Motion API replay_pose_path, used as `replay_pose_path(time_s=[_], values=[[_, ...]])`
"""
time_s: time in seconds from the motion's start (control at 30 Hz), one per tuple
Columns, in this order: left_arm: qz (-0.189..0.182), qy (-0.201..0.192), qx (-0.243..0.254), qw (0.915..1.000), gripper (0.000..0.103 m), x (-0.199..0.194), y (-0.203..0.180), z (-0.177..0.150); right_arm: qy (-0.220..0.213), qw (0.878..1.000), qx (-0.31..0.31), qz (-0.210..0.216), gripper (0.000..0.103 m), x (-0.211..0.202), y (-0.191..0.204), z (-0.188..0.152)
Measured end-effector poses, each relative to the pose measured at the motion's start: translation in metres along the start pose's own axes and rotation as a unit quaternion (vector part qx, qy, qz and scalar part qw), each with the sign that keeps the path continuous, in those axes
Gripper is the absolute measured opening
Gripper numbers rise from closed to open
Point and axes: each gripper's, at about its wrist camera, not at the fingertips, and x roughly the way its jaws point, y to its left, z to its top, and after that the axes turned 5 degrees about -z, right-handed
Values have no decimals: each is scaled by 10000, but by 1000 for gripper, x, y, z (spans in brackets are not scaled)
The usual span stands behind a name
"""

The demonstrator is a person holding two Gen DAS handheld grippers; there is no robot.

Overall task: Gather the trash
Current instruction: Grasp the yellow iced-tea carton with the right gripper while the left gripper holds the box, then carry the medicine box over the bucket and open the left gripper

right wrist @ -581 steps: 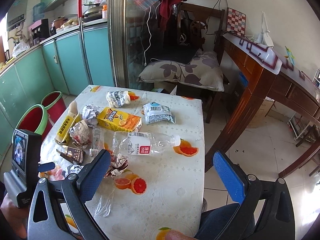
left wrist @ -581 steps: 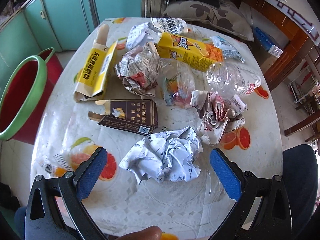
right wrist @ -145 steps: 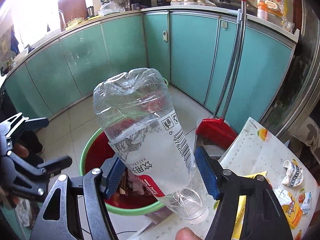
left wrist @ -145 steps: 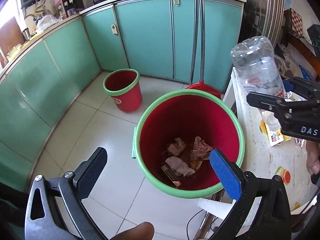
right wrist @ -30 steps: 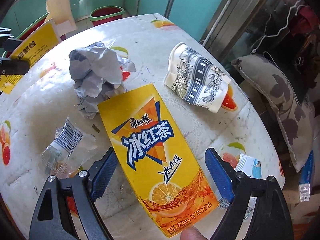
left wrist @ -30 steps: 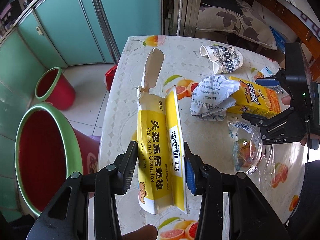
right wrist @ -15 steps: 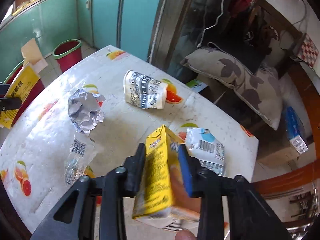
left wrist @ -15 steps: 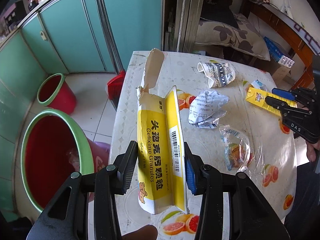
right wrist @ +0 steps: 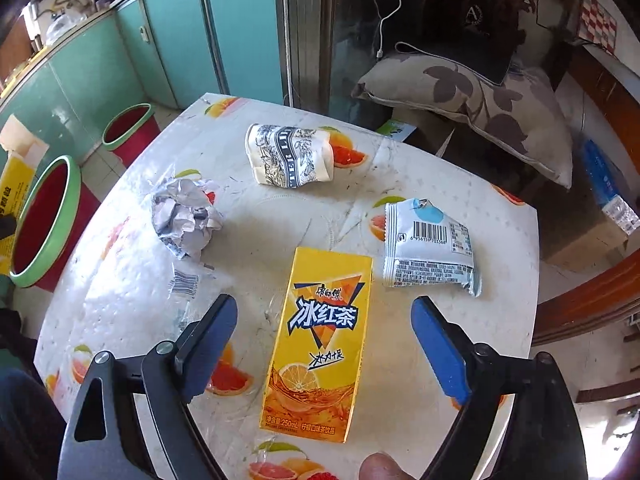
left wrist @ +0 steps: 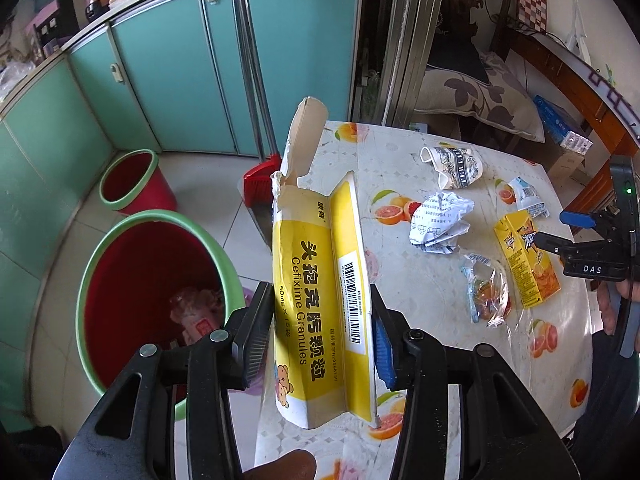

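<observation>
My left gripper [left wrist: 320,296] is shut on a torn yellow medicine box [left wrist: 316,280], held upright in the air between the table edge and a large red bin with a green rim [left wrist: 156,216]. The bin holds several pieces of trash. In the right wrist view a yellow iced-tea carton [right wrist: 320,340] lies flat on the table [right wrist: 280,216]. My right gripper [right wrist: 324,304] hovers over it, its jaws opening wide, with the carton between them and neither pad touching it. The left wrist view shows the right gripper [left wrist: 560,232] beside the carton [left wrist: 524,264].
On the table lie a crumpled paper [right wrist: 184,212], a crushed paper cup [right wrist: 288,156], a white-and-blue snack wrapper [right wrist: 428,248] and a clear plastic wrapper [left wrist: 486,292]. A small red bucket [left wrist: 132,184] and a red dustpan [left wrist: 260,184] stand on the floor by teal cabinets.
Half a second ago the right gripper pinched the tea carton in the air; now the carton lies flat on the table and the jaws stand wide. The left gripper rose with the box.
</observation>
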Motion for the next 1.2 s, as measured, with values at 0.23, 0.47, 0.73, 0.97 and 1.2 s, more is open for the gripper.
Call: replay_pose_path(time_s=[0.23, 0.47, 0.73, 0.97, 1.2], values=[[-62, 87, 46, 9999, 43, 12, -5, 1, 509, 9983, 222, -156, 89, 40, -1, -12], [-40, 193, 93, 9998, 43, 22, -4, 1, 747, 9964, 325, -244, 88, 64, 4, -20], [-72, 192, 107, 9997, 43, 20, -5, -2, 679, 9964, 466, -193, 57, 57, 2, -23], [-78, 40, 114, 9999, 43, 4, -3, -1, 105, 9981, 403, -445, 57, 5, 8, -12], [-41, -255, 74, 9996, 43, -24, 18, -1, -480, 9978, 282, -371, 57, -58, 40, 9]])
